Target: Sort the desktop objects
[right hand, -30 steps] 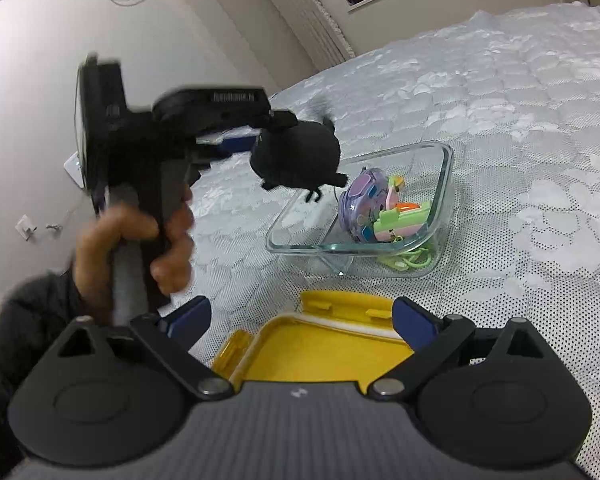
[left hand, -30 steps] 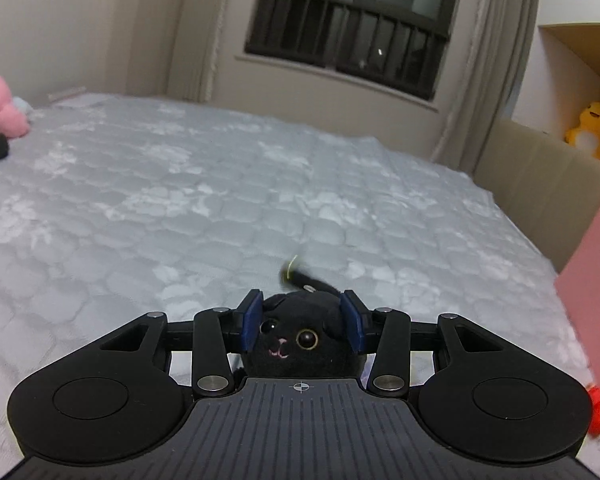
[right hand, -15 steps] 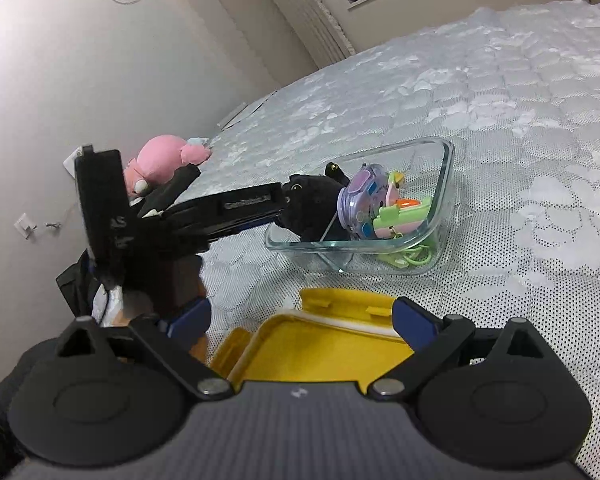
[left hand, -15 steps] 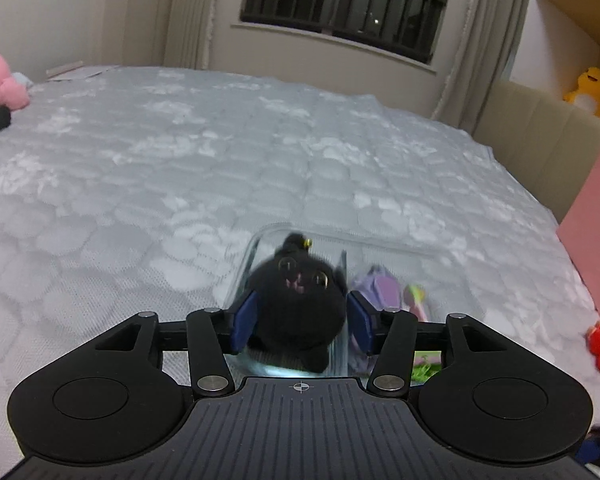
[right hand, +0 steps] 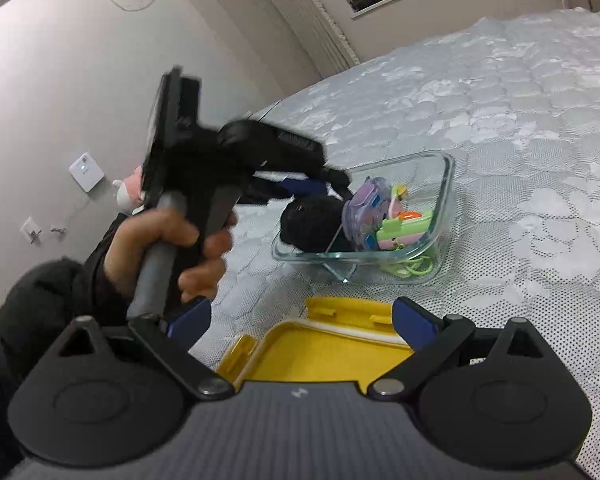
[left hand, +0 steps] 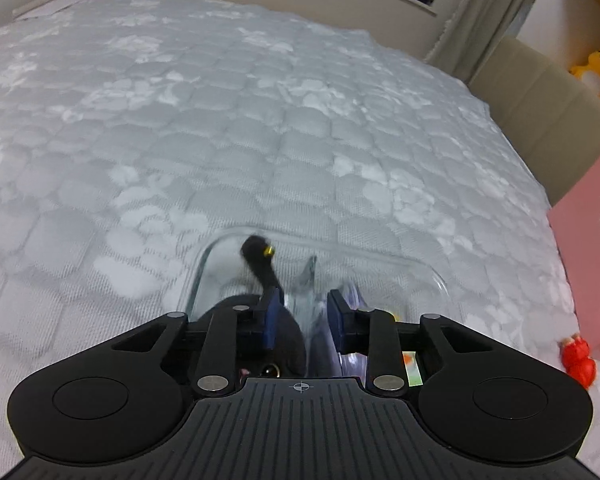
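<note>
Left gripper (right hand: 332, 184) hangs just above the clear glass rectangular container (right hand: 446, 200) on the bed (left hand: 260, 120), jaws parted and holding nothing; the black plush cat toy (right hand: 312, 222) sits inside at the container's left end, beside the purple and green plastic toys (right hand: 384, 216), apparently sorted in with them. Right gripper (right hand: 300, 320) hovers over the yellow plastic lid (right hand: 312, 356), jaws spread wide and empty, probably ready to take it for closing.

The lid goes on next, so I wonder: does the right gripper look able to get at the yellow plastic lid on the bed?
Probably yes. The right gripper is open, with the yellow plastic lid lying just ahead between its fingers, nothing on it. The left gripper is off over the glass container.
</note>
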A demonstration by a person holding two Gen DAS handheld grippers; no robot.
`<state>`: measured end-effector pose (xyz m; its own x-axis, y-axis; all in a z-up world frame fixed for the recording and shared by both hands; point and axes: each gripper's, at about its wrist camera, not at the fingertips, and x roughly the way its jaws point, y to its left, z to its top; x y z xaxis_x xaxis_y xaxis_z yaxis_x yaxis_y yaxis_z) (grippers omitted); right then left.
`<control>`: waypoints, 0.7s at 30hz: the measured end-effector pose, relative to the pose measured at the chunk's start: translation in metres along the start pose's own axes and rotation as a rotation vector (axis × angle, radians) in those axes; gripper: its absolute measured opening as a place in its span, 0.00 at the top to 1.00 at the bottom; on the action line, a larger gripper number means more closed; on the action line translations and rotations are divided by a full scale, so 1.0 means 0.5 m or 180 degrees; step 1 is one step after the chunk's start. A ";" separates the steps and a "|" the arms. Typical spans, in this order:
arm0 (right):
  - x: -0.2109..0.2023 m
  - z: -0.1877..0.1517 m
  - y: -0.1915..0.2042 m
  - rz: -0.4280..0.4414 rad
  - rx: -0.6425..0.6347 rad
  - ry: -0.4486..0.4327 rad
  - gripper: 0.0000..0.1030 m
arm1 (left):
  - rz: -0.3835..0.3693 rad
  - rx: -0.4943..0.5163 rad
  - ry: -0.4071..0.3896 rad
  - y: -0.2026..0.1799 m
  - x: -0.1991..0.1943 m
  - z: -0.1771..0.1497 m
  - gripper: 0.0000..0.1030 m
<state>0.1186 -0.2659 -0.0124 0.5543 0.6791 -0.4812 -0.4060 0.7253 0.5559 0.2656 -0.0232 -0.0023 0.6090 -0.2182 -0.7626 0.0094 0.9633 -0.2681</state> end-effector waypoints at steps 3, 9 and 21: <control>0.005 0.001 -0.007 -0.0023 0.0048 0.0011 0.05 | -0.0031 0.0033 0.0018 0.002 -0.023 -0.020 0.71; 0.016 -0.001 0.004 -0.0003 -0.0044 0.0074 0.05 | -0.0201 -0.0162 -0.0014 0.020 -0.066 -0.048 0.71; 0.008 -0.003 0.003 0.0007 -0.0028 0.0040 0.05 | 0.0001 0.0382 -0.0226 -0.043 -0.112 -0.023 0.29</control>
<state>0.1195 -0.2620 -0.0146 0.5442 0.6820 -0.4887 -0.4136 0.7248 0.5509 0.2224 -0.0336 0.0395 0.6635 -0.2104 -0.7179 0.1014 0.9761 -0.1923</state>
